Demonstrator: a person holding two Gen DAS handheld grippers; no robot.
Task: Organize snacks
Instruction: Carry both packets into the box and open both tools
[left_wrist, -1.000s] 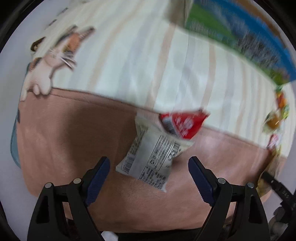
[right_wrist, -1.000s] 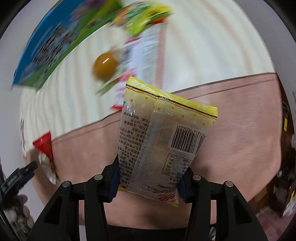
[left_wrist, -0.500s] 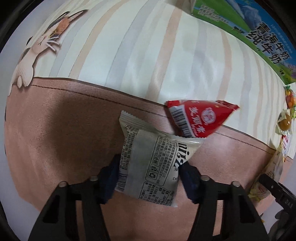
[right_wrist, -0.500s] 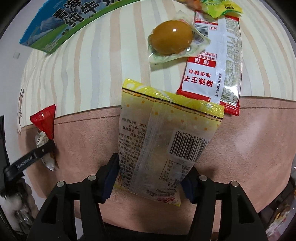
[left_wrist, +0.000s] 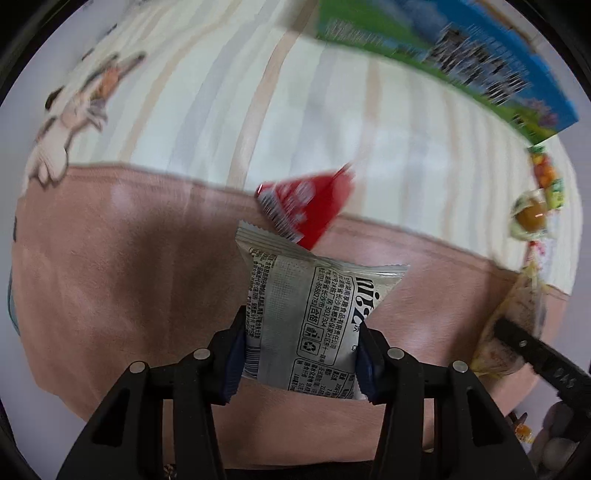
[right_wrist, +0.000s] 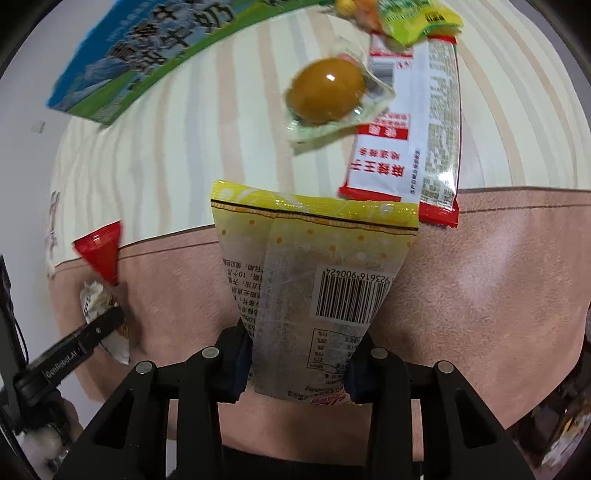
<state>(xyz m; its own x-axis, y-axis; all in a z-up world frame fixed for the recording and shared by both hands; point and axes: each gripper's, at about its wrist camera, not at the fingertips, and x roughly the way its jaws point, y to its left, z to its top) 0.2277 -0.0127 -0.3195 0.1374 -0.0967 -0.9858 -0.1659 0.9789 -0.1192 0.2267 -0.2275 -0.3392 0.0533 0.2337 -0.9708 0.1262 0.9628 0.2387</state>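
The left claw (left_wrist: 300, 355) has just closed on a grey-white snack packet (left_wrist: 314, 317), its blue pads pressing the packet's two side edges near the lower end, so the packet stands out forward from the claw, printed back facing the camera. Just beyond the packet's far edge, and tucked partly behind it, lies one red triangular packet (left_wrist: 308, 205), straddling the seam where the pink band of the cloth-covered surface (left_wrist: 110, 280) meets its cream, striped part. The right claw (right_wrist: 297, 363), seen from its own camera, has likewise just clamped tight on a yellow dotted packet (right_wrist: 314, 258), gripped low by its sides with the barcode showing and the sealed top edge pointing away. Past that packet, on the stripes, sit one vacuum-packed brown egg (right_wrist: 327, 92), resting partly on one long red-and-white packet (right_wrist: 410, 122), whose near corner is just beside the yellow packet's top edge. One green-and-yellow packet (right_wrist: 410, 16) overlaps the far end of the long one. A single blue-and-green carton (right_wrist: 155, 55) lies flat at the far side, well apart from both claws. That makes two packets held, one per claw, and four snacks loose on the surface. A cartoon cat print (left_wrist: 79, 110) marks the cloth's far left.
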